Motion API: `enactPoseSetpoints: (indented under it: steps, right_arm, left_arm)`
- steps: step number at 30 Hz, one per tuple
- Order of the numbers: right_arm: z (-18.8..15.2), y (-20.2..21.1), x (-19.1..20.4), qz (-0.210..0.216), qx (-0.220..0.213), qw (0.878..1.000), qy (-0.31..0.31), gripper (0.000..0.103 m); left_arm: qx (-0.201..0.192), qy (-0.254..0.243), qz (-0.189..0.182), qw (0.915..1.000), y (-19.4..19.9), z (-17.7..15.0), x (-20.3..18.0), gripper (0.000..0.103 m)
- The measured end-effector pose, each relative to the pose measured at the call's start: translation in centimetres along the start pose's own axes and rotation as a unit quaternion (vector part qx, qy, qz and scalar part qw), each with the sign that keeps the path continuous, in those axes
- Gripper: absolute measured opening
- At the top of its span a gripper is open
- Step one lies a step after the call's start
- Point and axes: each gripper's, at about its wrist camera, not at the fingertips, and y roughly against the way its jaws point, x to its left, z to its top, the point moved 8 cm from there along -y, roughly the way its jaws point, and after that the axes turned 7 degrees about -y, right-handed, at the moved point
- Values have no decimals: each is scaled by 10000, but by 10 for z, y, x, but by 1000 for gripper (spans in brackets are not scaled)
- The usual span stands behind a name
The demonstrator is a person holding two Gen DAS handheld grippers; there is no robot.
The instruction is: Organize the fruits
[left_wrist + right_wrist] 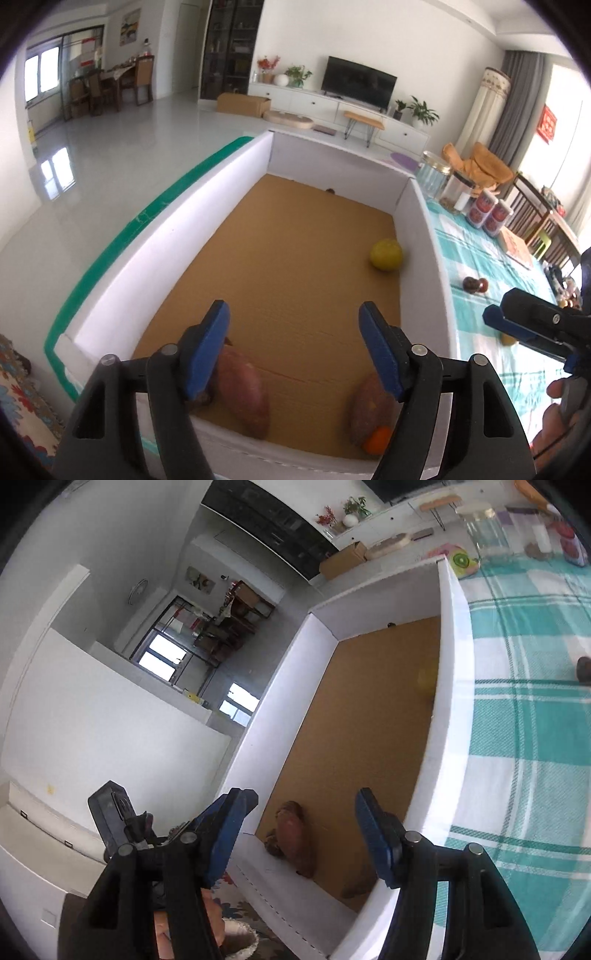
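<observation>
Two grippers, left [293, 345] and right [306, 834], fingers released, nothing between them. Sweet potatoes [242, 391], orange [376, 439], yellow fruit [386, 254] lie in the box [166, 243] below the fingers. Drop looks done; next, fetch the dark fruits [474, 285] on the tabletop [480, 258].

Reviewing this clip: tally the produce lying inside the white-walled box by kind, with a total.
Sweet potatoes: 2
Yellow round fruit: 1
Small orange fruit: 1
Total: 4 visible in the left wrist view; the grippers may hide more.
</observation>
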Motion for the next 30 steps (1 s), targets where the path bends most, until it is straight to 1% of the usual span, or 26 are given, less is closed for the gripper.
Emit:
enactPoseSetpoints:
  steps: [1,2,3,4,6,8,9,10,11,12,14,15,17,18,21,23,26,28,30]
  right_arm:
    - [-3,18,-12,-381,-253,9986,280,77]
    - [-7,35,-27,-802,-511,9942,511,84]
    - [-14,52,-46,-1254,-751,9871,660,87]
    - [-21,66,-69,-1710,-946,9781,720,87]
    - [-32,92,-121,-2608,-1190,9557,669,87]
    - [-44,117,-172,-3431,-1333,9284,508,87]
    - [-51,132,-195,-3741,-1386,9162,370,87]
    - [-57,147,-218,-3956,-1416,9072,197,87]
    - [-64,159,-235,-4104,-1460,9001,17,87]
    - [-69,173,-249,-4213,-1517,8940,-174,87]
    - [-78,198,-273,-4303,-1663,8849,-644,87]
    - [-80,206,-281,-4299,-1706,8821,-893,87]
    - [-85,219,-291,-4438,-1750,8710,-1174,87]
    - [-87,222,-297,-4504,-1768,8658,-1273,87]
    - [-90,224,-305,-4586,-1772,8588,-1441,87]
    - [-89,220,-307,-4623,-1764,8568,-1453,87]
    - [-90,214,-309,-4649,-1689,8569,-1451,87]
    - [-91,211,-313,-4609,-1622,8593,-1510,88]
    - [-93,209,-318,-4557,-1563,8611,-1625,90]
  left_arm:
    - [-50,-106,-175,9998,3,1,-16,79]
    - [-97,-226,-386,9990,7,1,-33,80]
    - [-123,-363,-635,9972,9,1,-52,80]
    - [-113,-518,-903,9945,12,-3,-73,81]
    - [-9,-848,-1442,9859,16,-14,-117,83]
    - [221,-1183,-1910,9742,11,-32,-163,83]
    - [415,-1343,-2071,9682,6,-44,-184,83]
    - [598,-1477,-2214,9621,-1,-56,-203,83]
    - [736,-1594,-2334,9564,-9,-67,-221,83]
    - [853,-1728,-2376,9520,-17,-76,-238,83]
    - [942,-2009,-2275,9481,-34,-90,-263,83]
    - [891,-2147,-2154,9484,-42,-94,-273,83]
    - [812,-2368,-1824,9508,-61,-98,-284,83]
    - [780,-2421,-1696,9521,-66,-102,-284,83]
    - [764,-2453,-1445,9556,-88,-104,-285,83]
    - [728,-2549,-1232,9563,-99,-106,-285,83]
    - [745,-2721,-1017,9540,-114,-112,-282,83]
    - [712,-2615,-1096,9563,-114,-113,-280,84]
    - [713,-2604,-1105,9565,-114,-114,-280,85]
